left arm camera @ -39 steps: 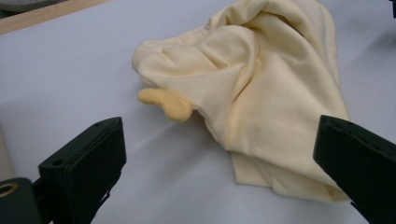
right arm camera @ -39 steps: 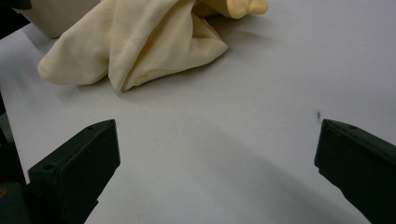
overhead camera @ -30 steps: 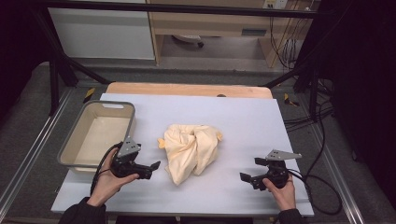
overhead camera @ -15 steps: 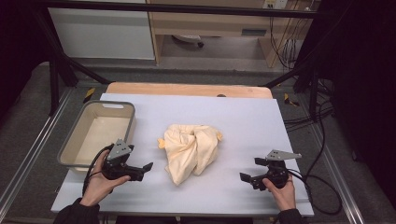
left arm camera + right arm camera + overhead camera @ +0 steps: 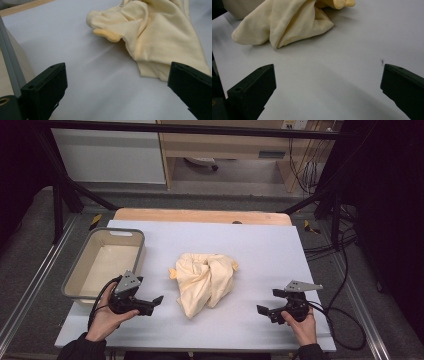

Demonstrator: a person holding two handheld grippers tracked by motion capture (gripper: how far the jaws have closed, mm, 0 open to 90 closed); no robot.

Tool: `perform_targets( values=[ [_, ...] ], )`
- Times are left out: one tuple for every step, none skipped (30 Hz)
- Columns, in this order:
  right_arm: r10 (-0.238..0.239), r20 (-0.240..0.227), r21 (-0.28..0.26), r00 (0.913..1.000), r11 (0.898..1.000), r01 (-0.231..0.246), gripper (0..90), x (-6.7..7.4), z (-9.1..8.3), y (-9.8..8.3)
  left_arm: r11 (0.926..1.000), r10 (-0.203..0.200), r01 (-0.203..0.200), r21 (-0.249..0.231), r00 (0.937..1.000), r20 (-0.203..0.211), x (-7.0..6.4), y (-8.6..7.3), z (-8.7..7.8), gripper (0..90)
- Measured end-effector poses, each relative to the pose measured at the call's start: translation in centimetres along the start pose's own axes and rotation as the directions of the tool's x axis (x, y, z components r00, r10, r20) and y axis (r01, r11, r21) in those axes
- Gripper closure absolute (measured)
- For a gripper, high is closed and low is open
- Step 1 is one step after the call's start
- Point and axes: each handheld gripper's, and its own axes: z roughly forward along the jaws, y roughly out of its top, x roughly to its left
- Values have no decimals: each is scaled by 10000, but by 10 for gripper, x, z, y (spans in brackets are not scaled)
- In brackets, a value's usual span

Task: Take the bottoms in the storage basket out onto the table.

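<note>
A crumpled pale yellow cloth (image 5: pixel 205 279) lies in the middle of the white table top (image 5: pixel 260 245). My left gripper (image 5: pixel 151 304) is held just left of the cloth's near end, jaws open and pointing at it, nothing between them. In the left gripper view the cloth (image 5: pixel 155 37) lies close ahead between the spread jaws. My right gripper (image 5: pixel 270 303) hovers near the front right of the table, open and empty, a hand's width from the cloth. The right gripper view has the cloth (image 5: pixel 282 22) farther off at the upper left.
A grey-rimmed tub (image 5: pixel 80 270) with a pale inside stands at the table's left edge, right beside my left hand. A wooden board (image 5: pixel 200 215) runs along the far edge. Cables (image 5: pixel 345 320) trail off the right side.
My left gripper drew back to the left and then came forward again toward the cloth's near left end. The right gripper and the cloth have stayed where they were.
</note>
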Motion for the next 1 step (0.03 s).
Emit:
perform_targets(
  values=[
    [4,5,6,10000,10000,-4,5,0,0,0,10000,-10,10,6,10000,-1,0,0,0,23]
  ],
)
